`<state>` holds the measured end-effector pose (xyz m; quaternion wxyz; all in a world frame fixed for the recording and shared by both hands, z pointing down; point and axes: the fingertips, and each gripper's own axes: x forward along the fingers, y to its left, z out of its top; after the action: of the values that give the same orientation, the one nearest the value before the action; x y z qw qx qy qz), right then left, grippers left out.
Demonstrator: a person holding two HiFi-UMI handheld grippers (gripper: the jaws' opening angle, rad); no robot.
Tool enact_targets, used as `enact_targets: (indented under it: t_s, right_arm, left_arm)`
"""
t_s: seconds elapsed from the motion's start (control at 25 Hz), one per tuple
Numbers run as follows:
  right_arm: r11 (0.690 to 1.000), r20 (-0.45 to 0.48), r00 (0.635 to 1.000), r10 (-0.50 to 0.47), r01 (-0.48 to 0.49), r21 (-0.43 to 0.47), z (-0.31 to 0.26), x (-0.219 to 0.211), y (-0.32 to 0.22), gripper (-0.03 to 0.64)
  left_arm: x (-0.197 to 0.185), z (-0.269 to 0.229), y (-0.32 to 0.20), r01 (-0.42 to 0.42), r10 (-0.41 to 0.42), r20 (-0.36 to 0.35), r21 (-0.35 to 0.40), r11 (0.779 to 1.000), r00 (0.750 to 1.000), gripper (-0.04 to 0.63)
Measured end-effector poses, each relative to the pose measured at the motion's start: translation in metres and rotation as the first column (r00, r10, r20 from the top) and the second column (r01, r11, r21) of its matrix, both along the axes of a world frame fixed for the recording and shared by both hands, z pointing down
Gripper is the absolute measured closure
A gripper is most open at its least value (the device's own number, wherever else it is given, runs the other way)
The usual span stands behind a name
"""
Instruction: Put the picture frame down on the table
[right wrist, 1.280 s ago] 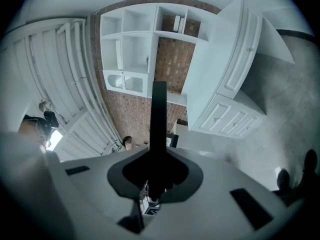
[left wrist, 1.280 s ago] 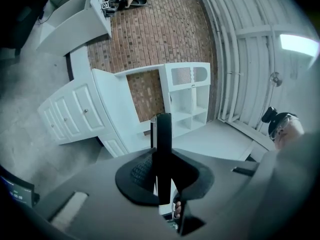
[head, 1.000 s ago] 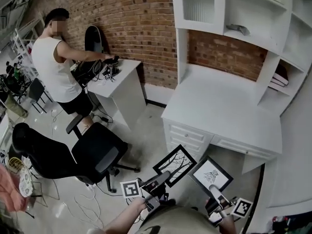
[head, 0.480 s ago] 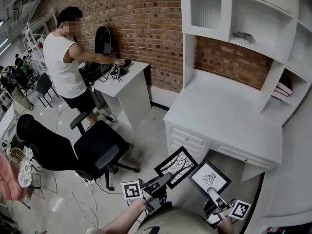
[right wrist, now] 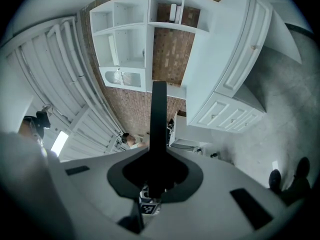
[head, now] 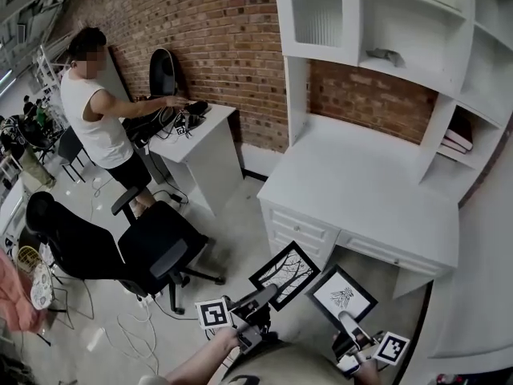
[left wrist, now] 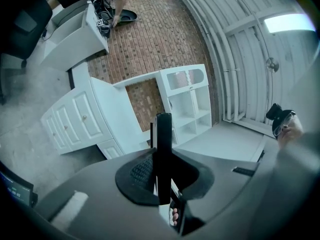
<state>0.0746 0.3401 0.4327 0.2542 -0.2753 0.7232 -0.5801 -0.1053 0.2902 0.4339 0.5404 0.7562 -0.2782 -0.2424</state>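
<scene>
In the head view I hold two black picture frames low in front of the white desk [head: 362,189]. My left gripper [head: 258,298] is shut on the frame with a branch drawing [head: 287,273]. My right gripper [head: 345,322] is shut on the frame with a white mat and a small drawing [head: 343,296]. Both frames hang in the air above the floor, short of the desk's front edge. In the left gripper view the branch frame [left wrist: 163,149] shows edge-on between the jaws of the left gripper [left wrist: 163,184]. The right gripper view shows the other frame [right wrist: 158,124] edge-on in the right gripper [right wrist: 156,176].
The desk carries a white hutch [head: 385,30] with books [head: 455,137] on a right shelf and drawers [head: 309,224] below. A black office chair [head: 154,251] stands on the floor at left. A person [head: 96,119] works at a small white table [head: 200,139]. Cables [head: 136,327] lie on the floor.
The head view has swung a little; both frames stay gripped at about the same place before the desk. The person at the small table has shifted stance.
</scene>
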Motion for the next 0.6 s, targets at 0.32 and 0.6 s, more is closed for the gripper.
enact_targets:
  t_s: [0.32,0.6]
  right_arm:
    - [0.999,0.021,0.999,-0.049,0.050,-0.018,0.007,0.018,0.008,0.598]
    - [0.991,0.029,0.991,-0.134,0.134,-0.008,0.012,0.004,0.005,0.598]
  left_arm:
    - [0.020,-0.012,0.013,0.061,-0.060,-0.008,0.025,0.998,0.998,0.552]
    - [0.010,-0.007,0.020,0.116,-0.116,0.012,0.003,0.993,0.993,0.552]
